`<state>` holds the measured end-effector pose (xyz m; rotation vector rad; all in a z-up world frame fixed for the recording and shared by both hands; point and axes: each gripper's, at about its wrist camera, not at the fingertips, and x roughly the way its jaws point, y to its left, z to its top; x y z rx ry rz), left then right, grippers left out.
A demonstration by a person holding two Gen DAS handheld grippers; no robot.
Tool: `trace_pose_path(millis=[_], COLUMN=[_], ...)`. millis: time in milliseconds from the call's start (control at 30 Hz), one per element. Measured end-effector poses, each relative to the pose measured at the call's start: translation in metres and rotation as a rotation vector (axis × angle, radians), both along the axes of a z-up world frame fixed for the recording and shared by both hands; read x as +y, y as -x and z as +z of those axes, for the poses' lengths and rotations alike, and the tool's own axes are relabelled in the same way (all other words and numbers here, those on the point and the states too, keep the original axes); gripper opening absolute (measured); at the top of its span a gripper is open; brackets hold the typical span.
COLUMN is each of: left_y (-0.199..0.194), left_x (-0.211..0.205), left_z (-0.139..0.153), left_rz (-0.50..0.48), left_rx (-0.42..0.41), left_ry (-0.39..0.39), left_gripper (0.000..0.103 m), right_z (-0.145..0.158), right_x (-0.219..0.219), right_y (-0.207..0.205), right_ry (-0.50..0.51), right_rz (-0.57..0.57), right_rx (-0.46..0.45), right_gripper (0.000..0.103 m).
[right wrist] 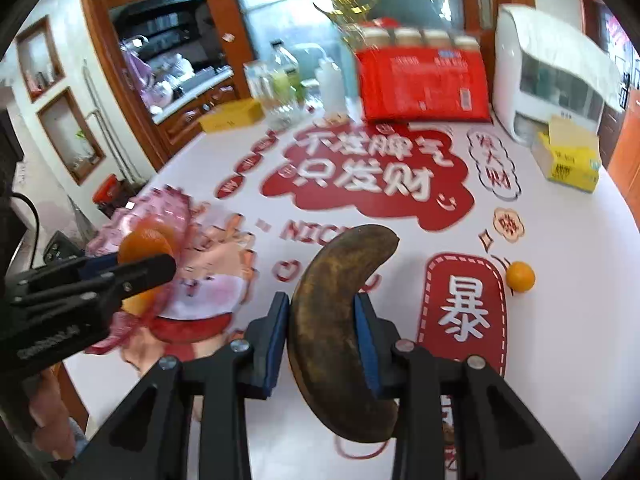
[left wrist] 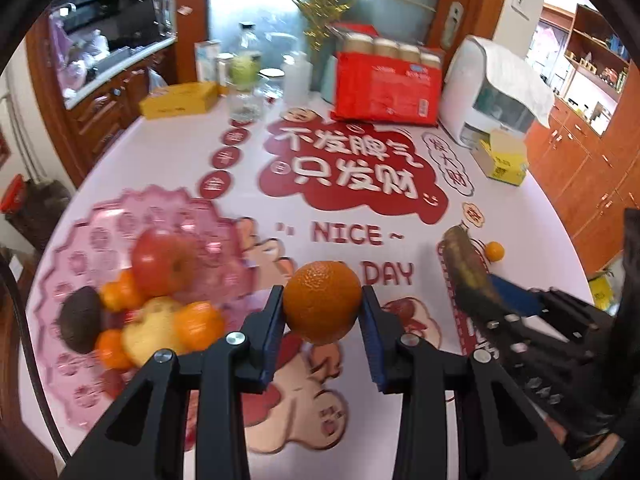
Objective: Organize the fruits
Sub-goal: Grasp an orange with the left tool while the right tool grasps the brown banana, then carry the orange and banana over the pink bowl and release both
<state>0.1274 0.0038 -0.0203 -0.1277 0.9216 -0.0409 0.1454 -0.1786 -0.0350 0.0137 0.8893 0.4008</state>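
Note:
My left gripper point(left wrist: 322, 312) is shut on an orange point(left wrist: 322, 300) and holds it above the table, just right of the pink plastic fruit tray point(left wrist: 120, 216). The tray holds a red apple point(left wrist: 162, 266), an avocado point(left wrist: 80, 320), a yellow apple point(left wrist: 150, 334) and several small oranges point(left wrist: 198, 324). My right gripper point(right wrist: 322, 324) is shut on a brown overripe banana point(right wrist: 340, 320), lifted above the table. A small orange point(right wrist: 520, 276) lies on the table to the right; it also shows in the left wrist view point(left wrist: 494, 251). The left gripper with its orange shows at the left of the right wrist view point(right wrist: 146, 246).
At the table's far side stand a red carton of bottles point(left wrist: 386, 84), a white appliance point(left wrist: 496, 92), a yellow-green box point(left wrist: 502, 160), a flat yellow box point(left wrist: 180, 100) and several bottles and jars point(left wrist: 244, 80). The tablecloth point(left wrist: 352, 184) has red prints. Wooden cabinets surround the table.

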Motion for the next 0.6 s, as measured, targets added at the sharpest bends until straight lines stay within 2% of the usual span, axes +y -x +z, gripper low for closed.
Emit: trace_pose_path(millis=[233,367,467,600], left_y=[0.037,0.057,0.067,0.069], left_x=[0.057,0.097,0.128,0.157], left_z=[0.03,0.043,0.04,0.021], left_rz=[0.108,0.198,0.255,0.318], left_rx=[-0.075,-0.116,-0.116,-0.083], left_ry=[-0.024,-0.035,-0.015,-0.008], left_gripper=[0.035,0.035,0.035,0.035], right_z=[0.058,0.079,0.081,0.065], right_x=[0.042,0.075,0.107,0.152], right_y=[0.03,0.036,0.036,0.028], right_ry=[-0.051,-0.073,-0.064,-0.041], right_rz=[0.106,0.184,0.235,0.298], right_rx=[-0.099,-0.131,-0.14,-0.112], right_gripper=[0.033,0.033,0.033,0.033])
